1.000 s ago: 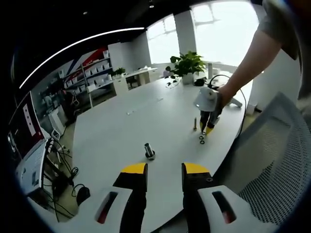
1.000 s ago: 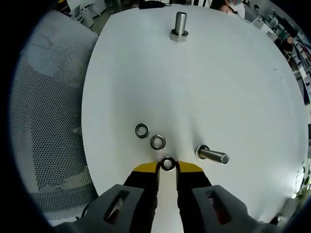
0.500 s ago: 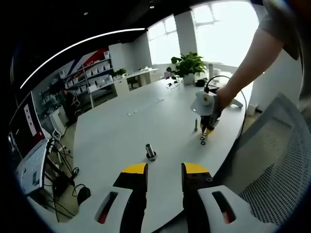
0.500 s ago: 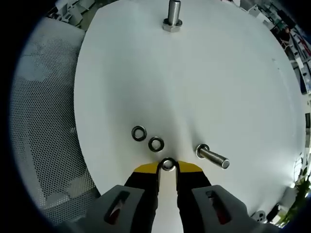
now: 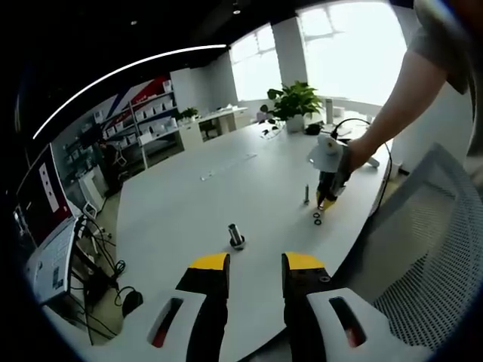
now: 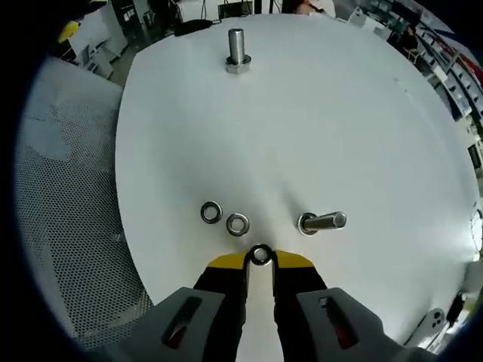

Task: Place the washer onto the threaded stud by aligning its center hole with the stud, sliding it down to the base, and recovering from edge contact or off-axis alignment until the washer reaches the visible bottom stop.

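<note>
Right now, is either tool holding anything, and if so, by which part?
The right tool pinches a washer by its outer rim, between the yellow fingertips. The left tool is open, holding nothing.

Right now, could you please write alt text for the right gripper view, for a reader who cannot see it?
The right hand-held gripper pinches a washer above a white table. Two loose washers lie just ahead, a stud stands to their right, and a second stud stands at the far edge.
</note>
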Tool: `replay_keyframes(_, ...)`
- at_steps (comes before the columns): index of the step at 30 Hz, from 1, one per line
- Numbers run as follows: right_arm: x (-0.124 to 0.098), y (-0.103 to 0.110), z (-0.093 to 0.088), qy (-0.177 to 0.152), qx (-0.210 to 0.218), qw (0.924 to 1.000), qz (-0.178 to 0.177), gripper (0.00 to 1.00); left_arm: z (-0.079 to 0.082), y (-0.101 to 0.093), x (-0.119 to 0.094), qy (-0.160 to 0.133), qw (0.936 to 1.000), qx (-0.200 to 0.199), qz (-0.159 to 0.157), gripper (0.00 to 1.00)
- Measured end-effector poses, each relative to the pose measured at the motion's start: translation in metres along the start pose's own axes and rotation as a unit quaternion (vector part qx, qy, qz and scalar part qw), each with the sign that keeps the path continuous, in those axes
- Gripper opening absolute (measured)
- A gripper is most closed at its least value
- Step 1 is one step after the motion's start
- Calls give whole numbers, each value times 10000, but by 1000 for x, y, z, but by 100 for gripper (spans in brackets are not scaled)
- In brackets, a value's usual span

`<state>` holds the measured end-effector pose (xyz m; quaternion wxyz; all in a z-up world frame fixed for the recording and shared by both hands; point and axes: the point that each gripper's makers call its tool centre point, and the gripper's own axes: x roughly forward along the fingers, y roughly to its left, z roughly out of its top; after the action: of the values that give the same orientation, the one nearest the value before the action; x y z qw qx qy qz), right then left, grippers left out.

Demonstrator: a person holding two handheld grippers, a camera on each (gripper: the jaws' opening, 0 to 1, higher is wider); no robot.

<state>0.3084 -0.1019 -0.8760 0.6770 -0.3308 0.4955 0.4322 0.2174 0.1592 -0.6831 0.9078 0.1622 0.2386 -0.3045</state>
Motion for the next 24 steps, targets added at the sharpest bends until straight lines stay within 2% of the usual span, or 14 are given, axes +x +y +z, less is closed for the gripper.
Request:
replay_keyframes(4, -4, -2, -4, 32, -170, 9998, -114, 14, 0, -1, 0, 5, 10000, 12, -26, 25)
replay_keyframes(12, -20, -11, -8, -119, 108, 9997, -175, 14, 0, -2, 1, 2, 10000, -14, -77, 25)
replay_keyframes(17, -30, -22, -3, -307, 271, 9988, -280, 14, -1, -3, 1, 11, 9999, 3, -112, 25)
replay_keyframes(24, -42, -28, 8, -465, 241, 9978, -416, 14, 0, -2, 1, -35, 9999, -6, -97, 25)
